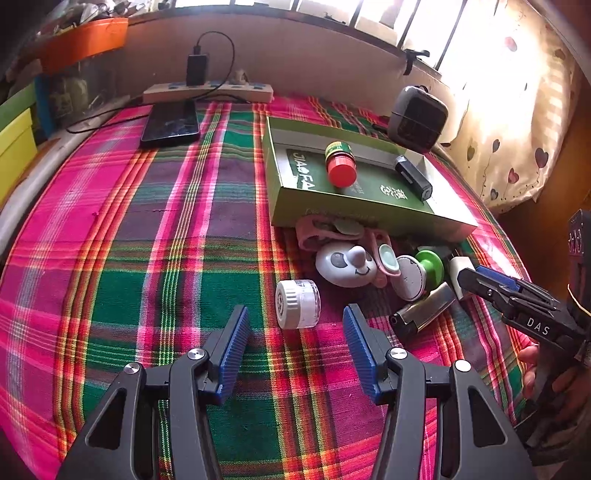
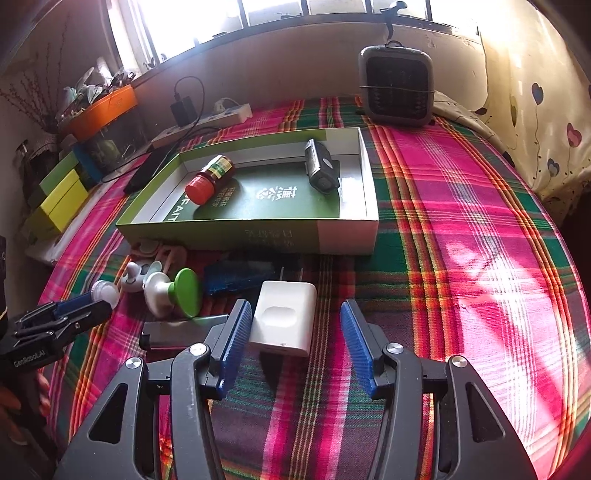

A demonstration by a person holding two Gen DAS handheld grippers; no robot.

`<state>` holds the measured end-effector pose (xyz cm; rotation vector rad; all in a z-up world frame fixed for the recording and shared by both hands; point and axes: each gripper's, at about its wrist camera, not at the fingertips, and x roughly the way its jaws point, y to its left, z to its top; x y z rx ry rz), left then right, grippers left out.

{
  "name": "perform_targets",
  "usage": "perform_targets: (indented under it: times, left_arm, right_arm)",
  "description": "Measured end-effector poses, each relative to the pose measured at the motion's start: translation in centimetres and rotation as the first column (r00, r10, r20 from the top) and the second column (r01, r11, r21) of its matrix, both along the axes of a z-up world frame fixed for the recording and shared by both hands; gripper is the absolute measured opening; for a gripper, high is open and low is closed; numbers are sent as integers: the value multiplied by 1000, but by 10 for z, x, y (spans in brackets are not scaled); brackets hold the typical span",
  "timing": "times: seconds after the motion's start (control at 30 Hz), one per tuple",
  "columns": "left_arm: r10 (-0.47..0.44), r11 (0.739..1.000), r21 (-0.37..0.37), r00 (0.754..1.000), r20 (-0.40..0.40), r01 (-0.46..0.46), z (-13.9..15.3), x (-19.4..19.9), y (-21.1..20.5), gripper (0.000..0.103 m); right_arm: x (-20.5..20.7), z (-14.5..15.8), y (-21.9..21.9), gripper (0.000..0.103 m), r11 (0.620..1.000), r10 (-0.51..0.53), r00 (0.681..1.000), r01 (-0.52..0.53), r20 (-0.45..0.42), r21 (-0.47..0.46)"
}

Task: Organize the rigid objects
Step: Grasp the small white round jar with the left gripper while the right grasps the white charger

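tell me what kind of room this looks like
Most likely a lived-in room at home, perhaps a bedroom. A bright plaid cloth covers the work surface under a barred window, a heart-print curtain hangs at the side, and a power strip with a charging phone lies at the wall.

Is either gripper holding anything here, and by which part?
Nothing is held. The left gripper stands open before the clear jar; the right gripper is open around the white charger, pads apart from it.
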<state>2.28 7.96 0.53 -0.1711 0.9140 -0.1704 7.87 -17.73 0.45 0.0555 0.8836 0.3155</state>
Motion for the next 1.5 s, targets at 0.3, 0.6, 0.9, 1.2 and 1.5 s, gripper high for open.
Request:
perform_targets:
  times: [0.3,0.6,0.9,1.2,1.5]
  left_arm:
    - [9,1000,28,1000,5,-9,0,7,-2,52]
    - [19,998,60,1000,16,-20,-1,11,-5,52]
    - [30,997,69,999,25,-31,-1,11,-7,51]
    - [44,995,89,999,29,-46,-1,11,-5,41]
    - [53,993,104,998,30,-56,-1,10,-2,26]
  right_arm:
    - [3,-5,5,53,998,6,1000,-6,2,-61]
    - [4,-6,3,53,992,-14,1000,16,16,-127]
    - [4,-6,4,53,987,-22,1000,25,19,-160]
    - [4,-6,3,53,987,-25,1000,27,19,-161]
    - [3,-5,1,44,987,-36,999,39,21,-156]
